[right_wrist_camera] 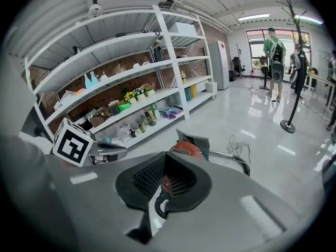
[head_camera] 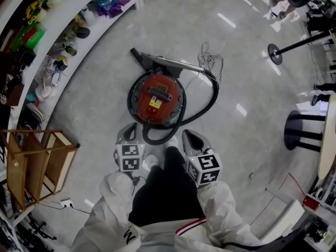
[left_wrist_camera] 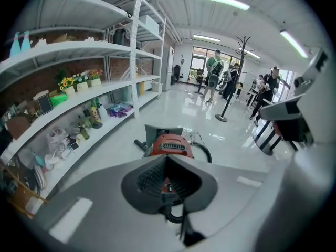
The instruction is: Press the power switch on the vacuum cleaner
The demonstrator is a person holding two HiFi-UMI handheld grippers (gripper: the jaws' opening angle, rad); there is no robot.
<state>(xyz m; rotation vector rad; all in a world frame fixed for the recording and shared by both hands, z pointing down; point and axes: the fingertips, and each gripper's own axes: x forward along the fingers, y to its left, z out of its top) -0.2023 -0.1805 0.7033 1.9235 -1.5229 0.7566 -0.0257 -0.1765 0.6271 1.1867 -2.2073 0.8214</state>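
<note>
You held both claws low and close to your body, side by side above your feet, which reads as a ready stance, not a reach. The left claw (head_camera: 129,134) was closed down to a narrow slit with nothing in it; its own view showed only floor and the red machine through the gap between the ribbed pads (left_wrist_camera: 149,177). The right claw (head_camera: 193,139) was pinched together in the same way and was also empty. Closed tips would suit a press better than spread ones, since they give one blunt point to push with.

The vacuum cleaner (head_camera: 156,98) stood on the floor (head_camera: 247,140) just ahead of you, well apart from either claw. It is a round red canister with a black handle across its lid. The black hose (head_camera: 202,106) looped round its near side, and the metal wand (head_camera: 178,63) and floor nozzle (head_camera: 143,58) lay behind it beside a loose cord (head_camera: 211,56). I could not tell which part of the lid is the power switch, so I judge the task as not yet begun: you would have needed to bend and bring one claw down onto the lid.

As for holders, the white shelves (head_camera: 68,9) at your left carried bottles, artificial flowers and bags. The wooden rack (head_camera: 31,159) near them looked bare, though its inside was partly hidden
</note>
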